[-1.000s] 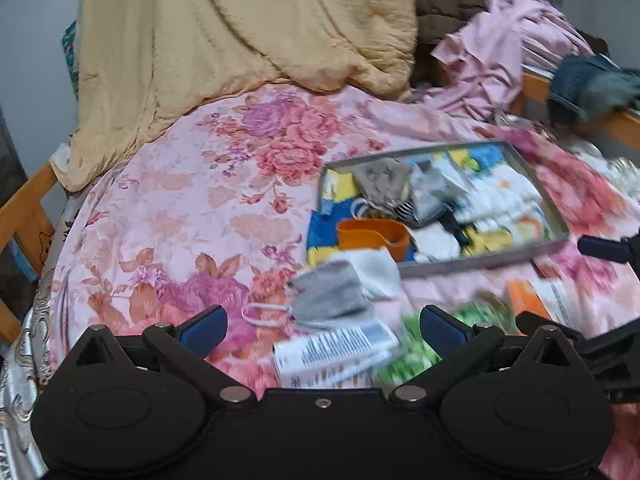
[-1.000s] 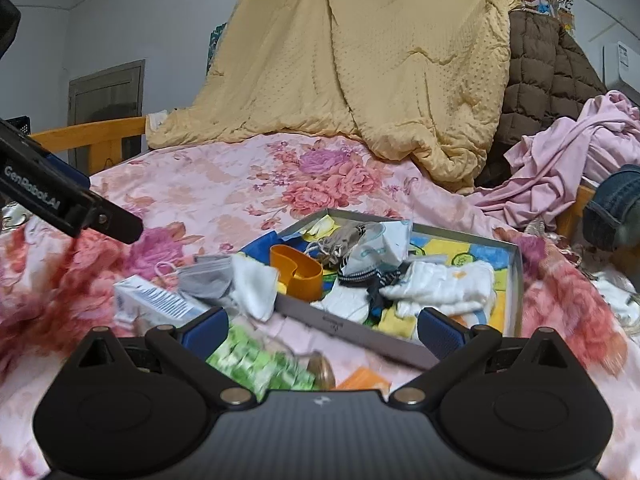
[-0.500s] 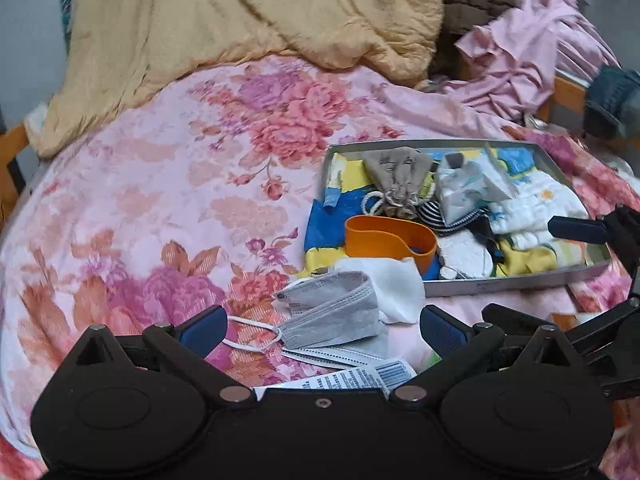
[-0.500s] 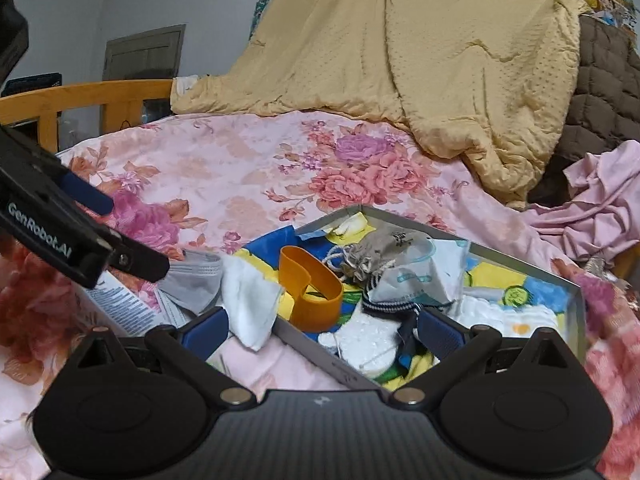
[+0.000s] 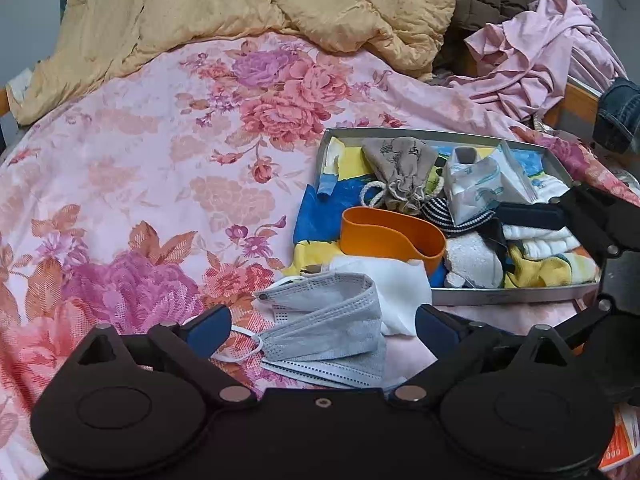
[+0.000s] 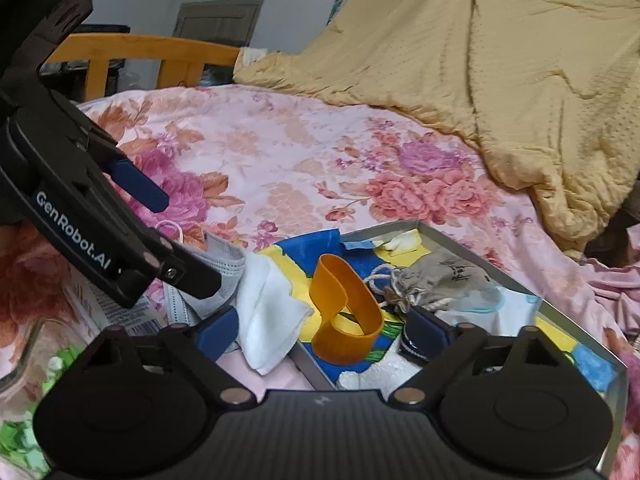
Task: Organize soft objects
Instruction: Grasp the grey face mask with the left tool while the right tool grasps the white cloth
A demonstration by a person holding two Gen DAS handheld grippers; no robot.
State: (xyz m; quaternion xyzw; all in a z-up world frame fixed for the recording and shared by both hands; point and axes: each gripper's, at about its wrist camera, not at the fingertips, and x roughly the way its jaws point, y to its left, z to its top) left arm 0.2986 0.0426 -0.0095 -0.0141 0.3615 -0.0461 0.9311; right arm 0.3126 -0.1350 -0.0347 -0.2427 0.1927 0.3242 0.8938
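A grey face mask [image 5: 328, 336] lies on the floral bedspread, a white cloth [image 5: 384, 284] overlapping it and the tray's corner. My left gripper [image 5: 323, 328] straddles the mask; its jaws are closing, pads clear of it. The metal tray [image 5: 512, 300] holds an orange band [image 5: 392, 238], a drawstring pouch [image 5: 400, 172], socks and folded cloths. In the right wrist view my right gripper [image 6: 323, 331] hovers at the tray's near corner, jaws closing, with the orange band [image 6: 344, 312] and white cloth [image 6: 272, 312] between untouching pads. The left gripper [image 6: 186, 244] shows at left over the mask [image 6: 224, 264].
A yellow quilt [image 5: 248, 0] and pink clothes [image 5: 536, 48] pile up at the far side of the bed. A wooden bed rail [image 6: 152, 52] runs at the left. A printed leaflet [image 6: 112, 308] and a green packet [image 6: 24, 440] lie near the mask.
Both grippers moved forward and down toward the mask and the tray corner. The right gripper rolled. The leaflet and green packet dropped out of the left wrist view. Both jaws narrowed slightly.
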